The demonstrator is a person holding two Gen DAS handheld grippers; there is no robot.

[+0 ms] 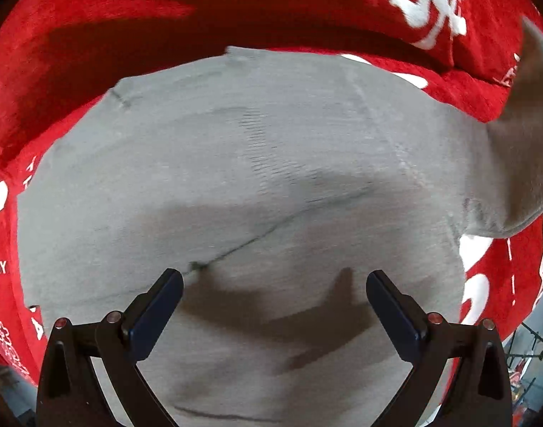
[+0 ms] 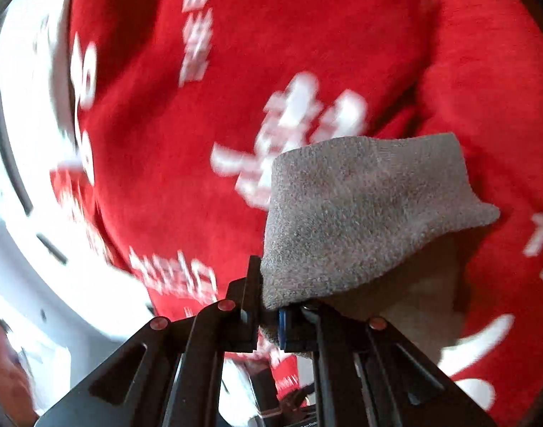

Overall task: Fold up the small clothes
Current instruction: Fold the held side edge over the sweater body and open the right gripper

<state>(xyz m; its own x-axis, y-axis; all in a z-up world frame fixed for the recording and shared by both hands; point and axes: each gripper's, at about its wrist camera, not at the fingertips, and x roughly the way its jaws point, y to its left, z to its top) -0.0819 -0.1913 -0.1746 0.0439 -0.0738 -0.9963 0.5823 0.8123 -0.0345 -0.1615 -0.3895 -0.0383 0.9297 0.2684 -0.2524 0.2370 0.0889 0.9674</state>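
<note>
Left wrist view: grey knit garment [image 1: 235,178] lies spread flat over a red cloth w/ white lettering [image 1: 93,28], filling the centre & lower part of the frame; its right end lifts off the cloth toward the upper right edge of the frame, blurred there. Left hand-held gripper [image 1: 274,284] hangs over the garment near bottom centre, jaws wide apart, nothing between them; fingers [image 1: 157,313] dark w/ blue pads, their shadows fall on the grey fabric just ahead. A dark crease runs diagonally across the garment from lower left to mid right. Right wrist view: right hand-held gripper [image 2: 271,316] at bottom centre, jaws pinched nearly together on a corner of the same grey garment [image 2: 360,213]; the fabric stands up from the jaws & flops to the right, covering centre right of the frame. Behind it the red cloth [image 2: 271,35] w/ white print, smeared by motion blur. White, blurred background at left edge; can't tell what it is.
</note>
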